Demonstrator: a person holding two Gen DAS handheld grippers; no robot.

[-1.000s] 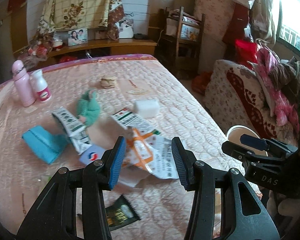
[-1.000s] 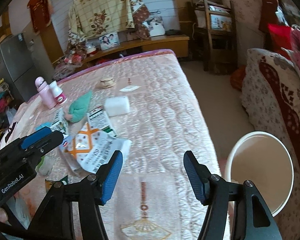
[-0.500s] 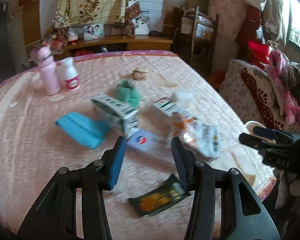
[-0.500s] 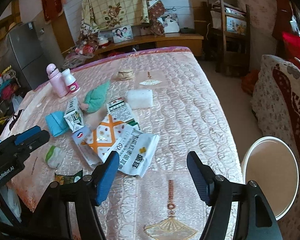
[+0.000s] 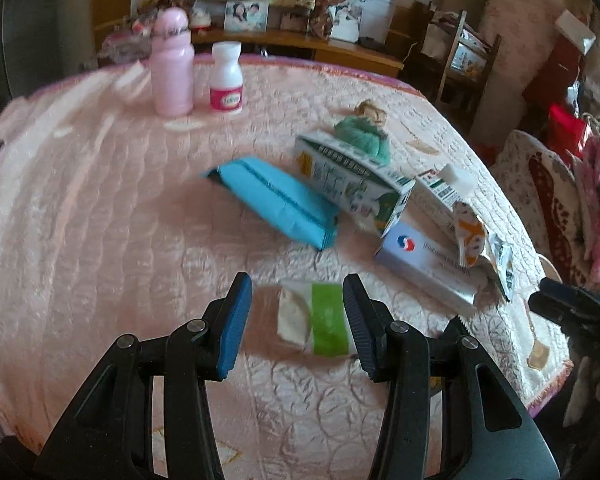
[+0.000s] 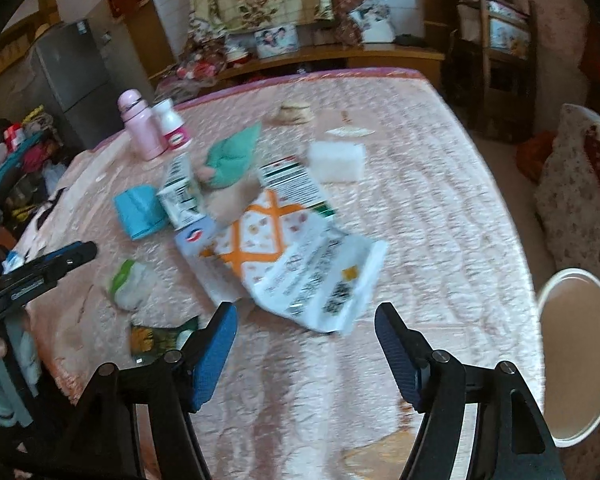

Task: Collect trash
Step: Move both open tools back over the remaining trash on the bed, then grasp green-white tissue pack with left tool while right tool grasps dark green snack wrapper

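Two grippers were seen over a pink quilted mattress (image 5: 100, 208) strewn with litter. The left gripper (image 5: 296, 320) was held with its jaws spread apart and nothing clasped, and a green-and-white wrapper (image 5: 316, 320) was framed between its blue pads (image 5: 232, 324), lying flat on the mattress near the front edge; whether the pads touched it could not be told. The same wrapper (image 6: 128, 284) was shown in the right wrist view near the left edge of the mattress, just beyond the left gripper's tip.

The right gripper (image 6: 306, 348) was likewise held released, with nothing between its fingers, above a bare stretch near the front edge. Just ahead of it a large white printed bag with orange bands (image 6: 296, 256) was spread out, partly overlying a white-and-blue carton (image 6: 198, 240). A dark snack packet (image 6: 160, 336) was lying beside the left fingertip.

Towards the middle of the mattress a blue pouch (image 5: 276, 200), a green-and-white box (image 5: 352, 184) and a teal cloth (image 5: 364, 140) were gathered close together, the box leaning against the carton (image 5: 424, 264). A white foam block (image 6: 338, 160) was set just beyond the bag. Near the far left corner a pink bottle (image 5: 172, 68) and a white bottle with a pink label (image 5: 226, 78) were standing upright side by side. On the floor off the right edge, a round white bin (image 6: 576, 364) was seen with its mouth open upward.
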